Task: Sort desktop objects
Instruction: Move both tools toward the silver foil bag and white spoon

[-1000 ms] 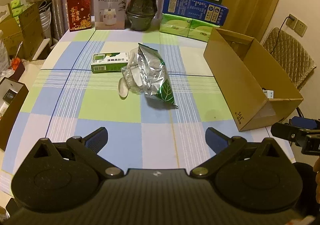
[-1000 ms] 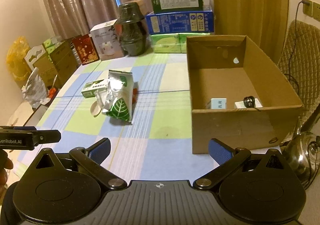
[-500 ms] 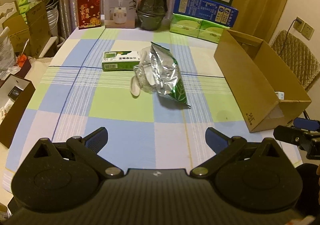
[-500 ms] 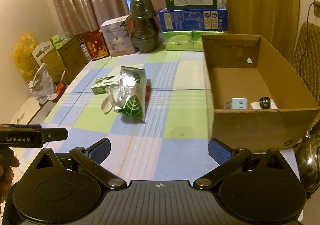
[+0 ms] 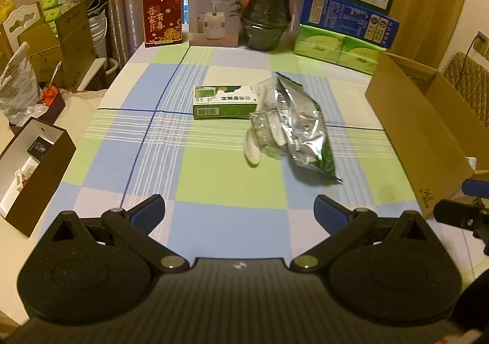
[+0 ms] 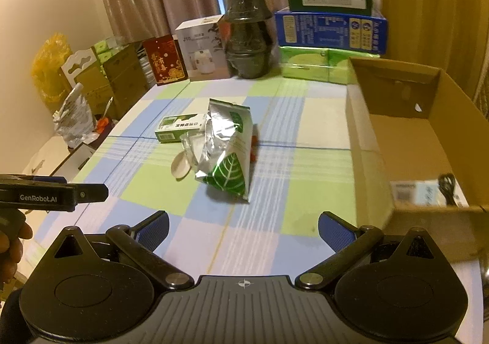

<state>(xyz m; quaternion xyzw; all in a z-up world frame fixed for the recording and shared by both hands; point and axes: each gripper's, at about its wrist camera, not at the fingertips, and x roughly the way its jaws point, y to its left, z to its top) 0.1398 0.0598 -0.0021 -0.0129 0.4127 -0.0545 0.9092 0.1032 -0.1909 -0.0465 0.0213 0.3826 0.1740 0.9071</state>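
Observation:
A silver foil bag with a green leaf print (image 5: 301,130) (image 6: 227,154) lies mid-table on the checked cloth. Against its left side rest a clear crumpled wrapper (image 5: 266,133) and a white spoon (image 5: 252,151) (image 6: 181,164). A green and white carton (image 5: 224,102) (image 6: 180,127) lies flat behind them. An open cardboard box (image 5: 428,130) (image 6: 421,142) stands at the right with a small white box (image 6: 412,191) and a black cable (image 6: 447,188) inside. My left gripper (image 5: 240,212) and right gripper (image 6: 243,228) hover open and empty over the near table edge.
Along the back stand a red packet (image 5: 162,17), a white humidifier box (image 5: 215,11), stacked dark bowls (image 5: 269,5) and green, blue and dark cartons (image 5: 348,20). An open black box (image 5: 30,166) sits off the left edge. A person's hand (image 6: 10,243) holds the left gripper.
Both grippers have swung left, so the bag and cardboard box sit further right in each view. Nothing on the table moved and both stay open.

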